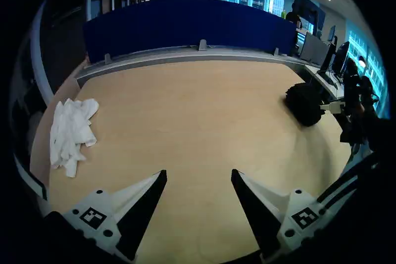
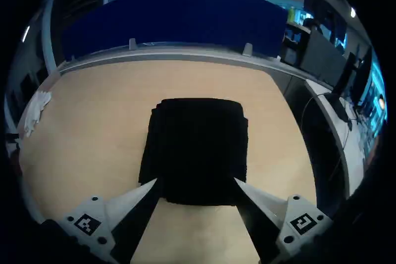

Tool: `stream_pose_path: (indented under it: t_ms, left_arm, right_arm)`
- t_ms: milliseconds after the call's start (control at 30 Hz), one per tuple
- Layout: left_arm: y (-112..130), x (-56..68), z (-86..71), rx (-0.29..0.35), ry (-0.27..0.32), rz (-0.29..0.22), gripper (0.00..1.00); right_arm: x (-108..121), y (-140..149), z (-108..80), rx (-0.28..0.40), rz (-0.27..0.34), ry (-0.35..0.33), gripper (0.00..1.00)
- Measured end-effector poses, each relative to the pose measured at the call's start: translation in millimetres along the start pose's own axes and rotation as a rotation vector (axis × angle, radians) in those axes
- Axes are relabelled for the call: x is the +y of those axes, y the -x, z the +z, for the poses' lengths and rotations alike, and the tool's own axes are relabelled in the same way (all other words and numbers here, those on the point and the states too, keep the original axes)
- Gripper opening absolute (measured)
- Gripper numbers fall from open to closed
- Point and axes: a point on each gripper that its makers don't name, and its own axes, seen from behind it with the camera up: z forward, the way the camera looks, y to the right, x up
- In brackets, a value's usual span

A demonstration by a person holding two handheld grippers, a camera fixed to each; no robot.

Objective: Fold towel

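Black towel (image 2: 195,147) lies folded at twelve o'clock from the right gripper (image 2: 195,180), tongs apart. Left gripper (image 1: 198,171) gapes empty; at its ten o'clock a white towel (image 1: 72,132) waits crumpled.

Left gripper (image 1: 198,174): both fingers spread wide apart, tips pointing forward. Right gripper (image 2: 195,182): fingers parted to the same width, tips forward.
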Motion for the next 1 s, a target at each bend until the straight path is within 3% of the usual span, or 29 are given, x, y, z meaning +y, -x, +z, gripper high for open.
stream_pose_path:
  t_ms: [567, 867, 1000]
  left_arm:
    - [4.5, -3.3, -1.4, -0.01, -0.012, -0.005, 0.97]
    - [3.2, -2.7, 1.2, -0.009, -0.009, -0.012, 0.97]
    - [2.9, -3.2, 2.4, -0.009, -0.011, -0.012, 0.97]
  right_arm:
    - [-1.6, 23.0, 23.7, -0.047, 0.013, 0.011, 1.0]
    - [0.3, -16.3, 11.2, 0.03, 0.02, 0.006, 1.0]
    - [3.5, -38.7, 15.7, 0.052, 0.016, 0.004, 1.0]
